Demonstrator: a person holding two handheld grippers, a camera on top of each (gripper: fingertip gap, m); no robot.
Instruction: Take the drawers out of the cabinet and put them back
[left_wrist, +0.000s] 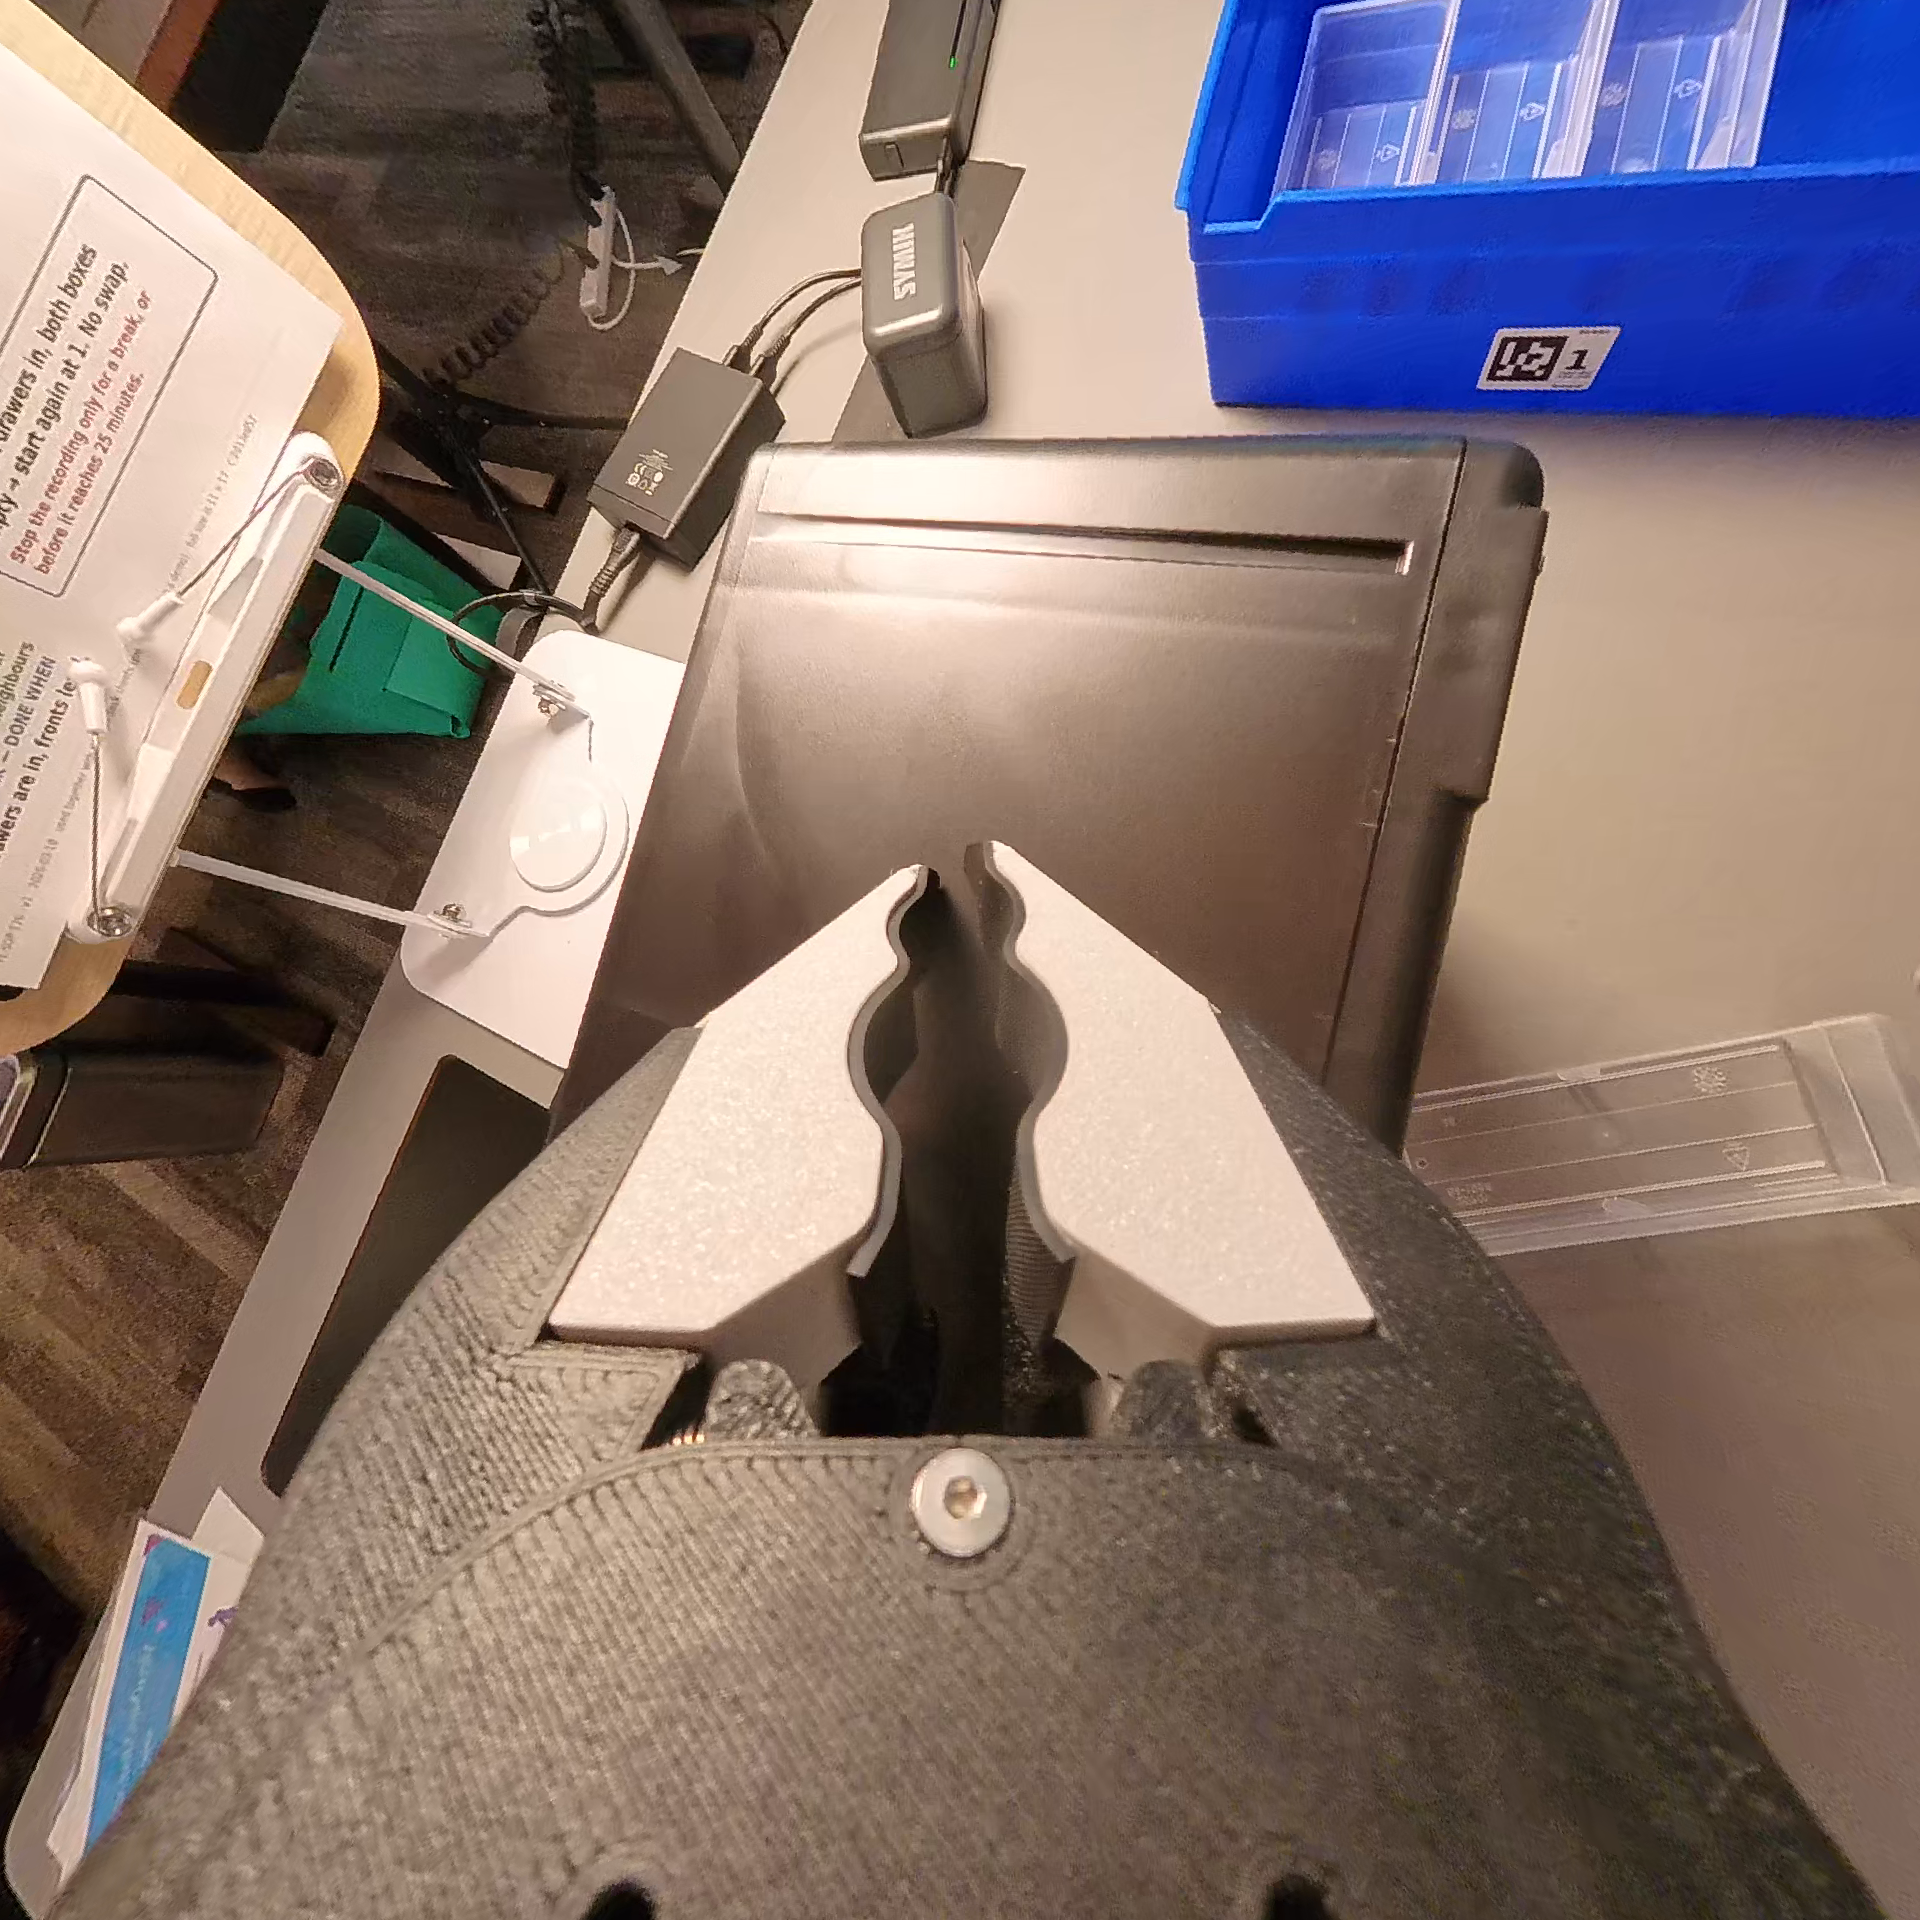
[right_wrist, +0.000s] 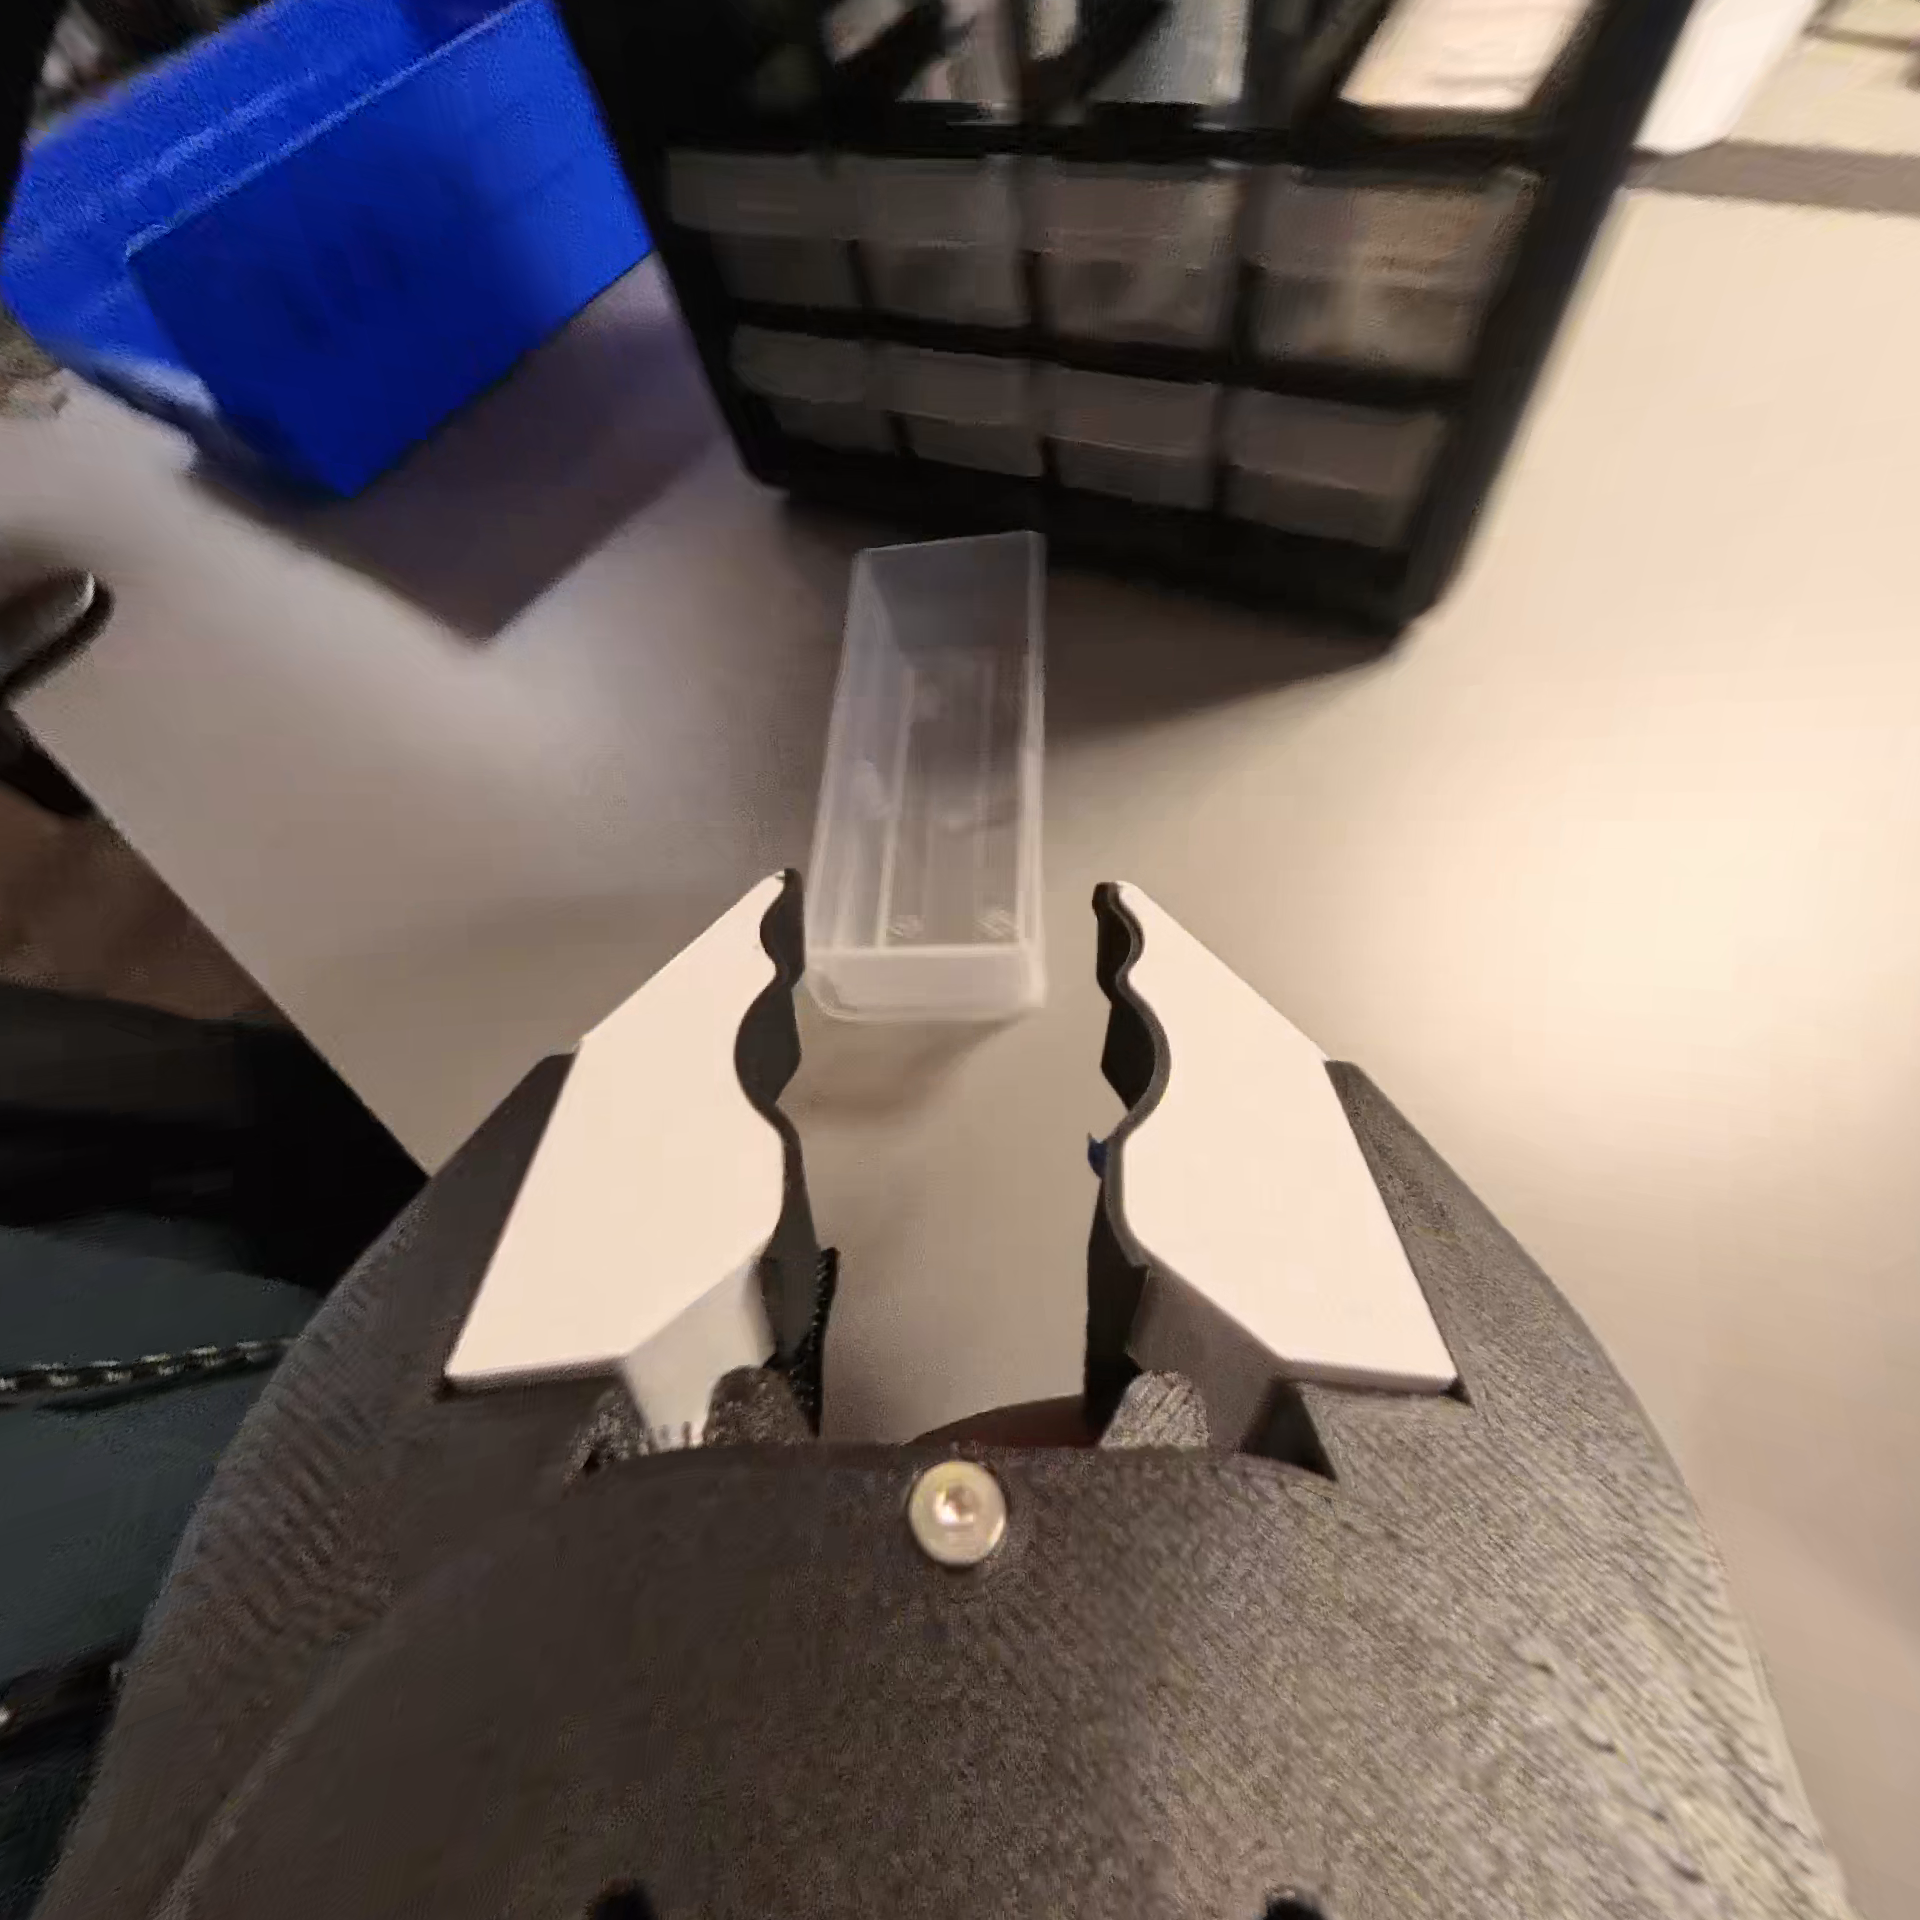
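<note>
In the left wrist view my left gripper is over the flat top of the black cabinet. Its fingertips are nearly together with only a thin slit and nothing between them. In the right wrist view my right gripper is open, low over the table. A clear plastic drawer lies lengthwise on the table, its near end between the fingertips, and the pads do not press on it. The cabinet stands behind it with rows of clear drawers in its front. The same drawer also shows in the left wrist view, right of the cabinet.
A blue bin holding several clear drawers stands behind the cabinet; it also shows at the left in the right wrist view. Black power adapters and cables lie by the table's left edge, next to a white stand base.
</note>
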